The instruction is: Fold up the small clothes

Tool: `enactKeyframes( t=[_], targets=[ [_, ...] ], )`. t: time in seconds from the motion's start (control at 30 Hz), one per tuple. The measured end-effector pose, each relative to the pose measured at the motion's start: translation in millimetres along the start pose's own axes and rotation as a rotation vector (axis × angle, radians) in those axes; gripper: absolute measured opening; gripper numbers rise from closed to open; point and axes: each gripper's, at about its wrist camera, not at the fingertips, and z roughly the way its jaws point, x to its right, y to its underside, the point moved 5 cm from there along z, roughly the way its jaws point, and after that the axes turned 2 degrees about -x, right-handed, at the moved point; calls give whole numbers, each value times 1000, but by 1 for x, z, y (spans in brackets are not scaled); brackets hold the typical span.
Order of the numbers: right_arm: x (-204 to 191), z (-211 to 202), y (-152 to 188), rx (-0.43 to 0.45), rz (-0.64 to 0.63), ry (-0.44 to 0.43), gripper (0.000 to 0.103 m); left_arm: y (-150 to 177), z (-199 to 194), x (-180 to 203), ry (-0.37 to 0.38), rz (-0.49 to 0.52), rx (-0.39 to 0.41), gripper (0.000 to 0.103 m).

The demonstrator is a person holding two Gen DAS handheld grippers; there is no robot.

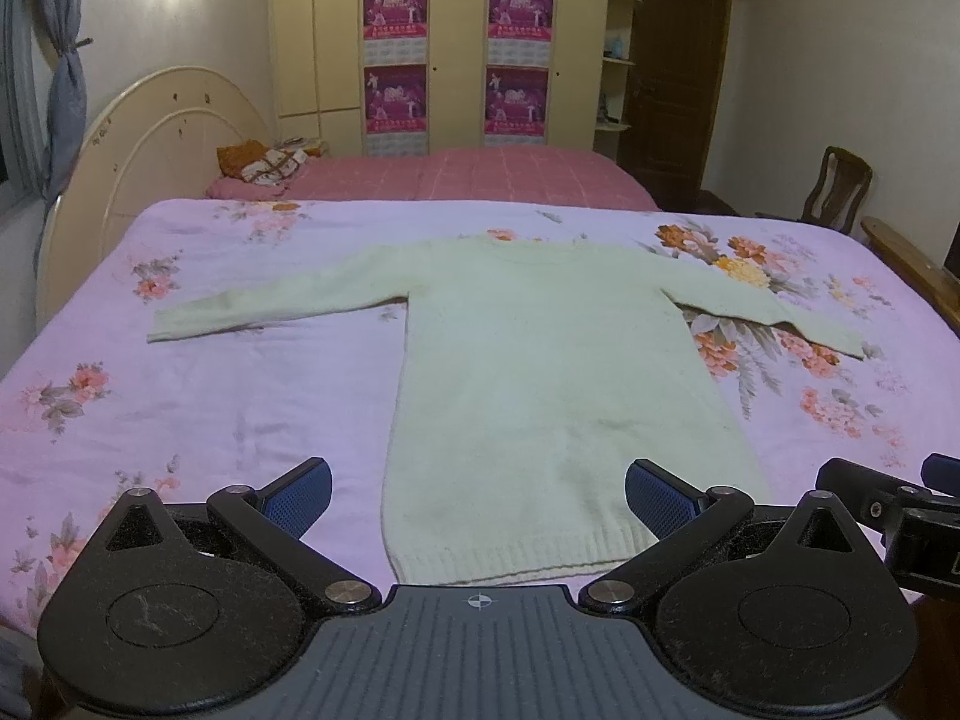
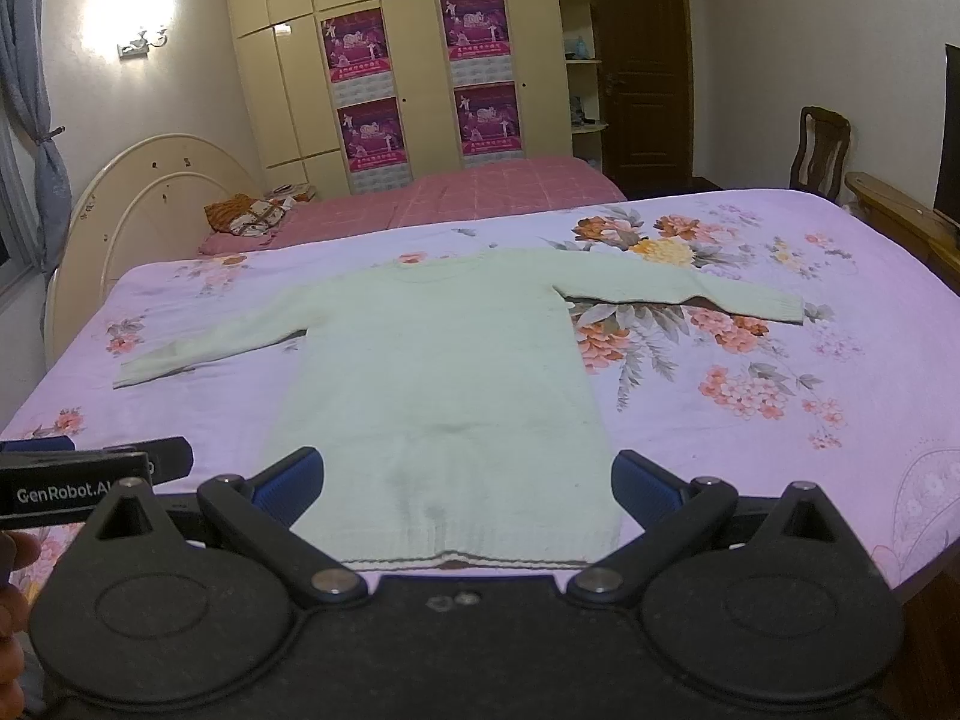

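- Left gripper [image 1: 478, 495]: nearest the left wrist camera; blue-padded fingers [image 1: 305, 495] spread wide, nothing between them; poised over the sweater's hem, not touching it as far as can be seen.
- Right gripper [image 2: 467, 483]: blue-padded fingers [image 2: 641, 486] likewise spread wide and holding nothing; sits just beside the left gripper, at the same hem edge.
- Sweater [image 1: 540, 384]: pale cream knit, long-sleeved, laid flat and unfolded; ribbed hem nearest the grippers, neckline at the far end, both sleeves stretched outward to the sides.
- Bedspread [image 1: 180, 420]: lilac with pink and orange flower print; bears the sweater near its middle.
- Pink bed [image 1: 480, 177]: beyond, with cream headboard [image 1: 168, 138] at left.
- Wardrobe [image 1: 456, 42]: cream doors carrying four magenta posters.
- Wooden chair [image 1: 840, 186]: far right, by the dark door.
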Motion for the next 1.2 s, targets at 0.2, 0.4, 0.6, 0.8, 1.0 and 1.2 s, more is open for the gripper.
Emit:
enactKeyframes(
  t=[0.2, 0.4, 0.6, 0.8, 1.0, 1.2],
  targets=[
    [4, 7, -1, -38, 12, 9, 102, -1, 10, 2, -10, -3, -11, 103],
    [5, 10, -1, -49, -17, 32, 102, -5, 22, 3, -22, -8, -21, 103],
    [9, 25, -11, -66, -38, 45, 102, -13, 39, 3, -31, -15, -24, 103],
    [11, 44, -19, -84, -39, 40, 102, -23, 63, 4, -37, -25, -41, 103],
    [17, 69, -29, -93, -37, 48, 102, -33, 90, 9, -46, -14, -49, 103],
    [27, 97, -39, -99, -26, 60, 102, -48, 122, 14, -46, -17, -60, 103]
  ],
)
